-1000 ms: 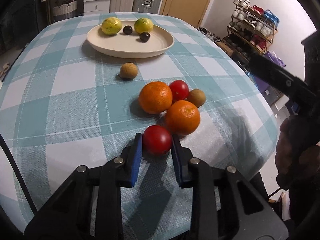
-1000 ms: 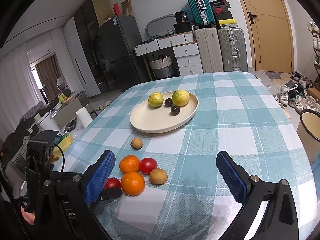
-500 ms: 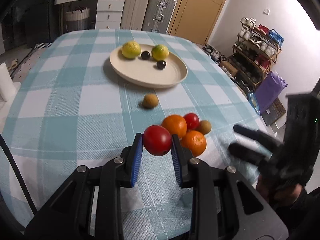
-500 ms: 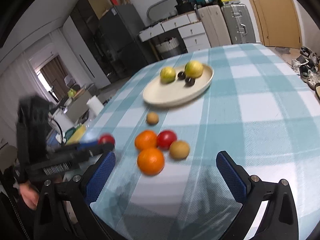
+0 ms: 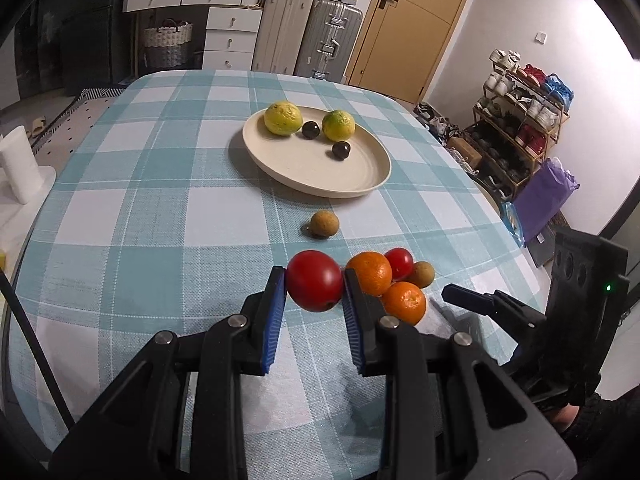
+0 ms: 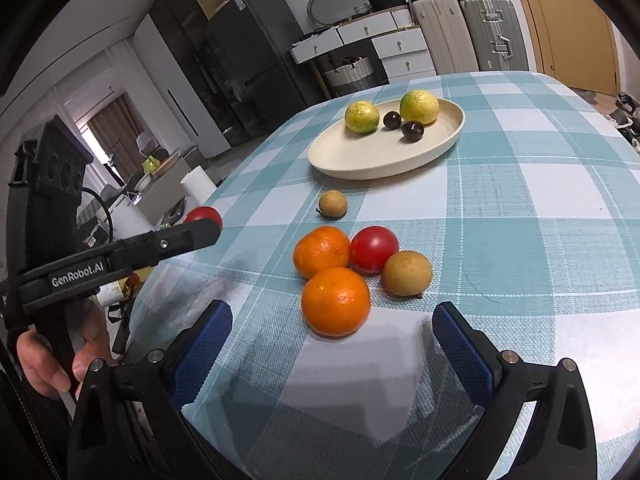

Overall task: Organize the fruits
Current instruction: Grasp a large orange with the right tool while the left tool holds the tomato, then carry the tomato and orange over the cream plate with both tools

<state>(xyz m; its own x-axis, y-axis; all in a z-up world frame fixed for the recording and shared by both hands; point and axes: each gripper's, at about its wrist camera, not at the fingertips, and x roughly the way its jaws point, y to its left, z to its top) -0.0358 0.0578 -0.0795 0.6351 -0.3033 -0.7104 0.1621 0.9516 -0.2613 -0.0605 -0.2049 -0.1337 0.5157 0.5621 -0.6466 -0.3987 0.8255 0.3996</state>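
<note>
My left gripper (image 5: 315, 286) is shut on a red tomato (image 5: 315, 285) and holds it above the checked table; the tomato also shows in the right wrist view (image 6: 204, 216). My right gripper (image 6: 332, 332) is open and empty, just in front of the near orange (image 6: 335, 301). Behind it lie a second orange (image 6: 321, 251), another red tomato (image 6: 374, 249) and a brown fruit (image 6: 406, 273). A small brown fruit (image 6: 333, 203) lies alone before the cream plate (image 6: 360, 160), which holds two yellow-green citrus (image 6: 361, 117) and two dark plums (image 6: 413, 130).
The table's right edge (image 5: 500, 216) drops toward a shoe rack (image 5: 520, 120) and a purple bag (image 5: 548, 200). A white paper roll (image 5: 18, 168) stands off the left edge. Drawers and suitcases (image 5: 304, 36) stand beyond the far end.
My left gripper has lifted the red tomato off the table and pulled it back toward me. My right gripper has come down close to the near orange.
</note>
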